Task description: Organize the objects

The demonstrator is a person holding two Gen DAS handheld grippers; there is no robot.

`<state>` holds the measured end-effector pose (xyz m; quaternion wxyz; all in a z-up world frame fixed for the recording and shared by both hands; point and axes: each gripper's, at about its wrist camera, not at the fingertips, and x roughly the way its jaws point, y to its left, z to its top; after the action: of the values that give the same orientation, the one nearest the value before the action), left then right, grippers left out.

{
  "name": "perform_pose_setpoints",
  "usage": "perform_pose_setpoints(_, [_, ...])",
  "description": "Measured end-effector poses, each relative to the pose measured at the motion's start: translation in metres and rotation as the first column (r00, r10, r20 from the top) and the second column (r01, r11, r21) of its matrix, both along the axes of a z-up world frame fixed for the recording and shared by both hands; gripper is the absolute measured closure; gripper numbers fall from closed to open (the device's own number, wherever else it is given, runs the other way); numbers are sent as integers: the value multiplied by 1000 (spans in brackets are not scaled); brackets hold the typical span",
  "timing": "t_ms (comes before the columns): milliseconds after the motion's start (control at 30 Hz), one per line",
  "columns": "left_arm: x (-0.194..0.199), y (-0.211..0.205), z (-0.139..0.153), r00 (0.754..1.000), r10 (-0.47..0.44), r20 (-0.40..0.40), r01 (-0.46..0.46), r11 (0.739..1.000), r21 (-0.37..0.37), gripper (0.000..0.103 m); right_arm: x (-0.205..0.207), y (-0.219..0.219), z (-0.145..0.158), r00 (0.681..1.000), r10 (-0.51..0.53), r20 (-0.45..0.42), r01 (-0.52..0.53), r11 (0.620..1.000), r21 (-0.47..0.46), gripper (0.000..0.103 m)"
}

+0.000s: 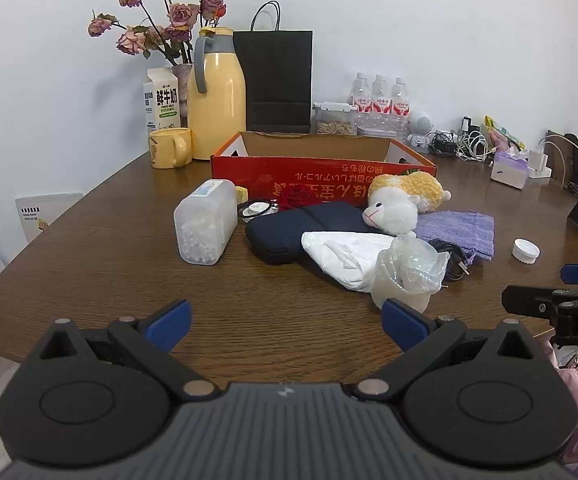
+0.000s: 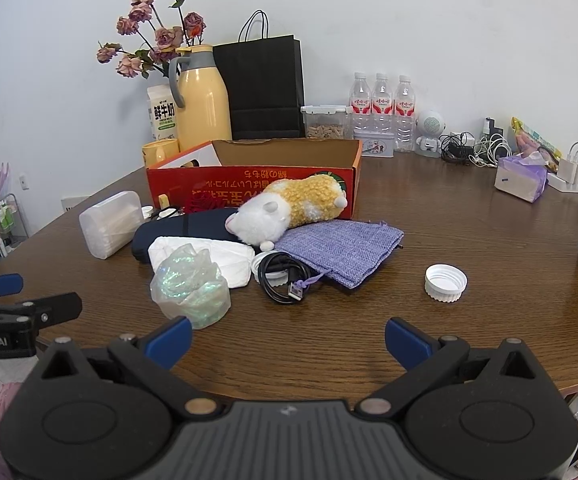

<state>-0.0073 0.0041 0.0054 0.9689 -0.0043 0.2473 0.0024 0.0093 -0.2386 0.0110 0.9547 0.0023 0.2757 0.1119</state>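
Soft plush toy (image 2: 289, 208) looks light and squashy; I'd pinch its body, with both the left gripper (image 1: 285, 326) and the right gripper (image 2: 287, 342) spread wide and empty.

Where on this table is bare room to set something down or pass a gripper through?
Bare wood lies right of the purple pouch, around the lone white cap, up to the tissue pack. Another strip runs along the near edge before both open grippers. The red box looks empty inside. It is crowded from the clear container across to the black cable.
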Motion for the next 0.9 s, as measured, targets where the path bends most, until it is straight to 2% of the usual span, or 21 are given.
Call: perform_pose_setpoints(900, [0, 0, 0, 1000, -11, 0, 11, 1000, 0, 0, -1, 1, -1, 1000, 2, -2, -2, 1000, -5, 0])
